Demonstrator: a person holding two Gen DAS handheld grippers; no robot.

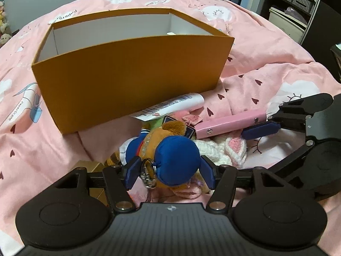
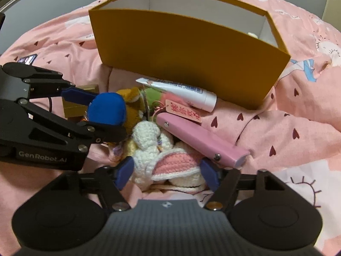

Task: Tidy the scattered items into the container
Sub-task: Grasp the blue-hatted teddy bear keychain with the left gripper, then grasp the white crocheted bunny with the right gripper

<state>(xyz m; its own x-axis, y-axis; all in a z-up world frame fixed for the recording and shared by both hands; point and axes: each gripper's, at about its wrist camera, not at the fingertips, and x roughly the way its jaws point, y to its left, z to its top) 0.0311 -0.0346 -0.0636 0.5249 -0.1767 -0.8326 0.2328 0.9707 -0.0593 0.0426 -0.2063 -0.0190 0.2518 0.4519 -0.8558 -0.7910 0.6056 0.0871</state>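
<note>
Both grippers are down over the pile in front of the orange box [image 1: 132,68], which stands open-topped on the pink bedspread [image 1: 266,49]. Starting at the left of that pile: a gold block [image 2: 80,98] sits well in front of the box's near wall. Next to it, the left gripper [image 1: 170,171] straddles the blue cap of the plush toy [image 1: 178,159], jaws spread; the pads sit just beside the cap and do not look to be pressing, so it reads as released, nothing grasped yet. The toy's key ring [image 1: 149,173] hangs by the left pad. Moving right, a white tube [image 2: 181,92] lies right against the foot of the box, a pink paper tag [image 2: 183,111] just in front of it. Then the pink case [image 2: 202,143], lying slantwise, farther out from the box. At the right end, the right gripper [image 2: 168,173] is wide open around the crocheted bunny [image 2: 162,157], pink ear between the pads, no squeeze showing.

So this looks like the reach-and-grasp step, with nearly everything still outside the box. Next, I'd say, each set of jaws must close on its soft toy, lift clear of the tangle, and carry over the box's near wall.
</note>
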